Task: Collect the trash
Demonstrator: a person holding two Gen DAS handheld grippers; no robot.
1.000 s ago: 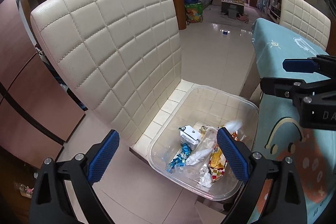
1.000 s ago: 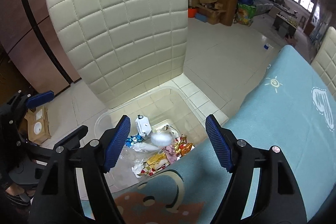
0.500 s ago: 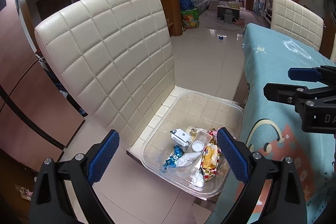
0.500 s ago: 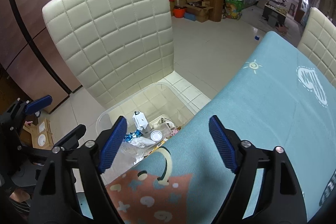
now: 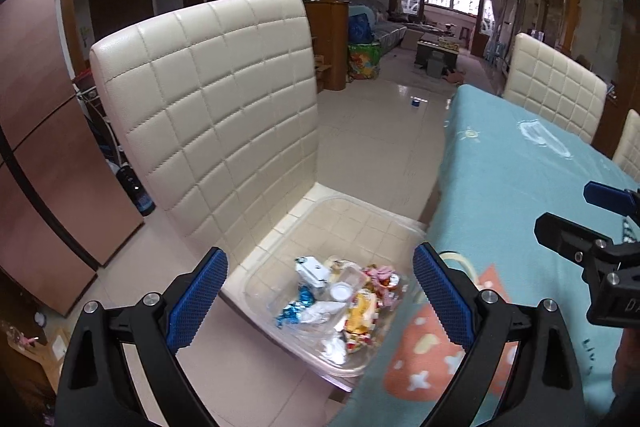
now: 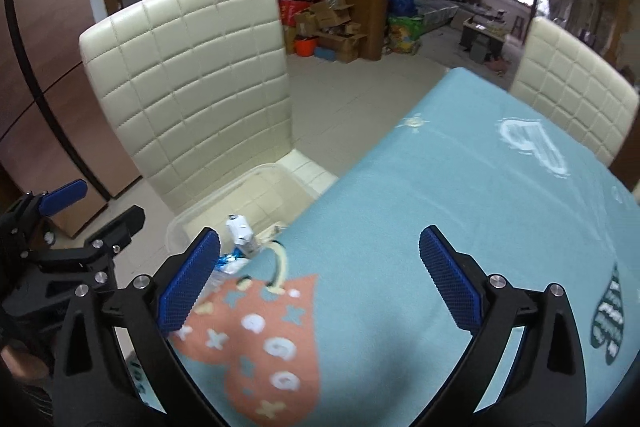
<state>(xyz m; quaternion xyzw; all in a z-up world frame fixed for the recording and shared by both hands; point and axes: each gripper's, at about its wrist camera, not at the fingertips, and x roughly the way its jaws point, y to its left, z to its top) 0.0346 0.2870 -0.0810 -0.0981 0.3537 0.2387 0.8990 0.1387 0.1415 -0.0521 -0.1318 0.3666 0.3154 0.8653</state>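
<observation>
A clear plastic bin [image 5: 360, 219] sits on the seat of a cream quilted chair [image 5: 216, 99]. In it lies a heap of trash [image 5: 340, 299]: a small white carton, blue foil, white tissue, yellow and red wrappers. My left gripper [image 5: 320, 295] is open and empty, above and in front of the bin. My right gripper [image 6: 320, 279] is open and empty over the blue tablecloth [image 6: 460, 207]. The bin [image 6: 224, 199] and the white carton [image 6: 240, 233] show at the table's left edge in the right wrist view. Each gripper shows in the other's view.
The table [image 5: 520, 187] with its blue patterned cloth fills the right side. Two more cream chairs [image 5: 552, 83] stand at its far side. A brown cabinet [image 5: 40, 147] stands left of the chair. Tiled floor [image 5: 380, 131] runs back to a cluttered living room.
Both grippers have drawn back and up from the bin, and the right one has swung right over the tablecloth. A white piece dropped into the bin. Both stay open.
</observation>
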